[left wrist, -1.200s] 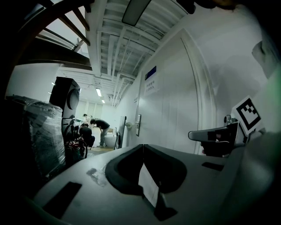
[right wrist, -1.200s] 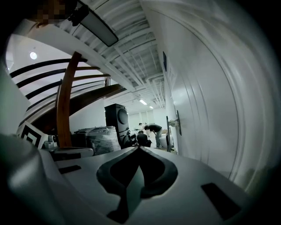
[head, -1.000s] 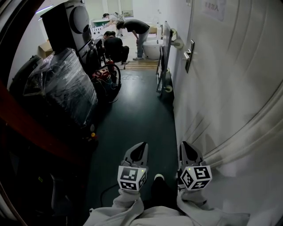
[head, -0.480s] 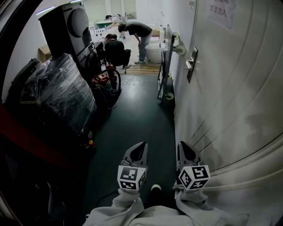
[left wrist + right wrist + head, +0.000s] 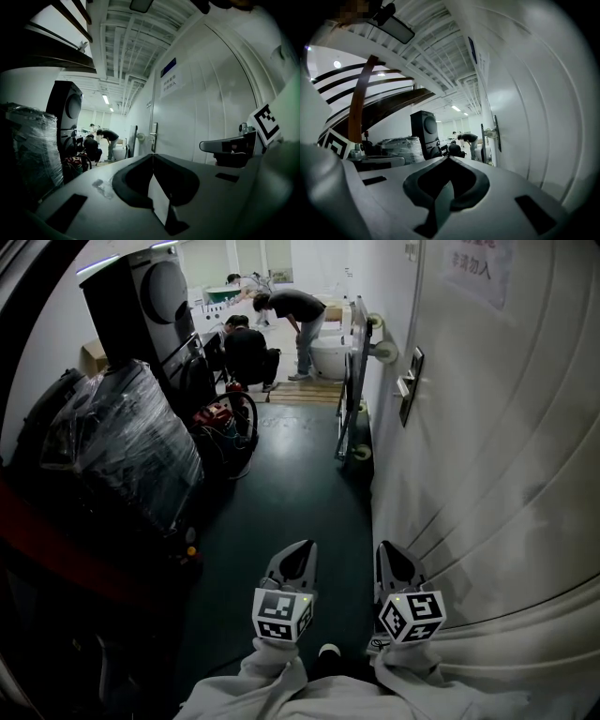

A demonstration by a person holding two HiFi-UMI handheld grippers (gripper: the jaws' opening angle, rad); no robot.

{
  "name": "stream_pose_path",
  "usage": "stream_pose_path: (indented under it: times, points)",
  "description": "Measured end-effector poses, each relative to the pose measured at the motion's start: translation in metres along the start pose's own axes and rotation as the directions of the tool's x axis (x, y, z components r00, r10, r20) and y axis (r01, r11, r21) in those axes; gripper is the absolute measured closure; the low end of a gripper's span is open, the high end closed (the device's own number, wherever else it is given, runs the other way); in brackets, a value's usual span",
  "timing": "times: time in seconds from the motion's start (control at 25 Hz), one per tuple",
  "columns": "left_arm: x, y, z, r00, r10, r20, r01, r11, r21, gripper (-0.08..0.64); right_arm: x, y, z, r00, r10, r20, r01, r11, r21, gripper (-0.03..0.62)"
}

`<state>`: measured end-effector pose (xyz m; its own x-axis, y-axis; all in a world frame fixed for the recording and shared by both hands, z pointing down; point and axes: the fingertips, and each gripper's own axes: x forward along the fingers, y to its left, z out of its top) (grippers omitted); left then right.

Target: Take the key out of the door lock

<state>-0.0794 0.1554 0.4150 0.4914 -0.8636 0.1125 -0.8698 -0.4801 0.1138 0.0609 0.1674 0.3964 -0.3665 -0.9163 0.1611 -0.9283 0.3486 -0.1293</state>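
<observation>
The white door (image 5: 487, 427) fills the right side of the head view, and its dark lock plate with a metal handle (image 5: 409, 383) is well ahead of me. The same handle (image 5: 153, 136) shows small in the left gripper view, and the handle (image 5: 494, 133) also appears in the right gripper view. A key is too small to make out. My left gripper (image 5: 300, 553) and right gripper (image 5: 386, 553) hang low side by side near my body, far short of the handle. Both are shut, tips together, holding nothing.
A plastic-wrapped bundle (image 5: 122, 437) and a tall dark appliance (image 5: 141, 296) line the left of the corridor. Red and black cables (image 5: 225, 413) lie by them. A metal frame on wheels (image 5: 352, 381) leans on the right wall past the handle. People (image 5: 281, 315) work at the far end.
The view has crept forward along the corridor, so the door handle sits slightly lower and nearer. Both grippers stay shut and level in the same place.
</observation>
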Motion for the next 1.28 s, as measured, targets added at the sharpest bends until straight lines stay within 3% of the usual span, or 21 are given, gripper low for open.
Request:
stream_pose_path:
  times: [0.6,1.08,1.28]
  points:
    - [0.060,0.009,-0.008,0.999,-0.041,-0.021,0.041,0.999,-0.015,0.546,0.047,-0.027,-0.009,1.000,-0.017,-0.026,0.018,1.000,0.024,0.540]
    - [0.152,0.062,0.015,0.997,-0.070,-0.025,0.070,0.997,-0.015,0.546,0.138,-0.067,0.012,0.997,-0.066,-0.036,0.068,0.997,0.040,0.540]
    - [0.196,0.077,0.021,0.992,-0.124,-0.038,0.124,0.992,-0.006,0.546,0.174,-0.084,0.024,0.994,-0.103,-0.028,0.104,0.993,0.047,0.540]
